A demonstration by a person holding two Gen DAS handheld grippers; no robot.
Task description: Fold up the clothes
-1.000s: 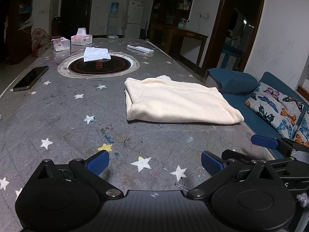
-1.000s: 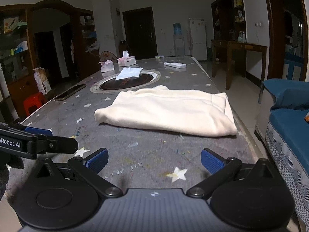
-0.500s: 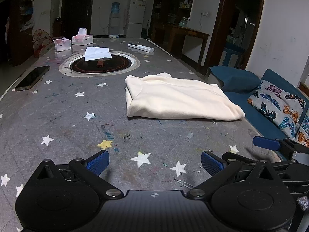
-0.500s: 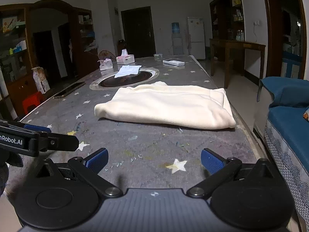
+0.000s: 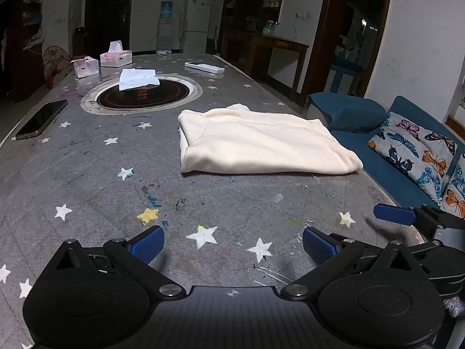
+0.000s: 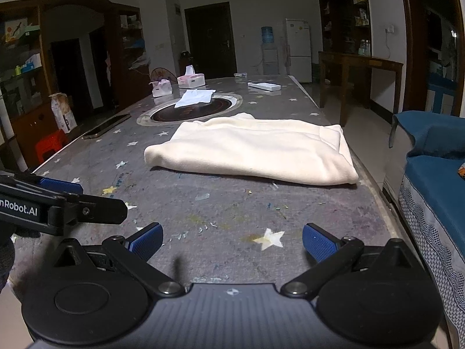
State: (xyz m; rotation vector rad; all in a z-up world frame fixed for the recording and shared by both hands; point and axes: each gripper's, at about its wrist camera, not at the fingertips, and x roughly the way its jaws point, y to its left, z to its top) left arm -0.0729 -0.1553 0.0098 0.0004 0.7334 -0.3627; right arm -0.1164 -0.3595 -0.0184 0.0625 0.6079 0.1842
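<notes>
A cream garment [image 5: 261,142] lies folded into a flat rectangle on the grey star-patterned table [image 5: 87,174]; it also shows in the right wrist view [image 6: 255,151]. My left gripper [image 5: 232,244] is open and empty, hovering over the table's near end, well short of the garment. My right gripper [image 6: 232,240] is open and empty, also short of the garment. The right gripper's fingertips [image 5: 392,213] show at the right of the left wrist view. The left gripper's fingertips [image 6: 62,186] show at the left of the right wrist view.
A round black hotplate [image 5: 142,96] with a white cloth [image 5: 138,78] on it sits mid-table. A phone [image 5: 42,119] lies at the left edge. Two tissue boxes [image 5: 116,58] and a remote [image 5: 205,67] sit at the far end. A blue sofa [image 5: 392,151] borders the table's right side.
Both grippers have drawn back from the folded garment toward the near end of the table and stayed open. The garment has not moved.
</notes>
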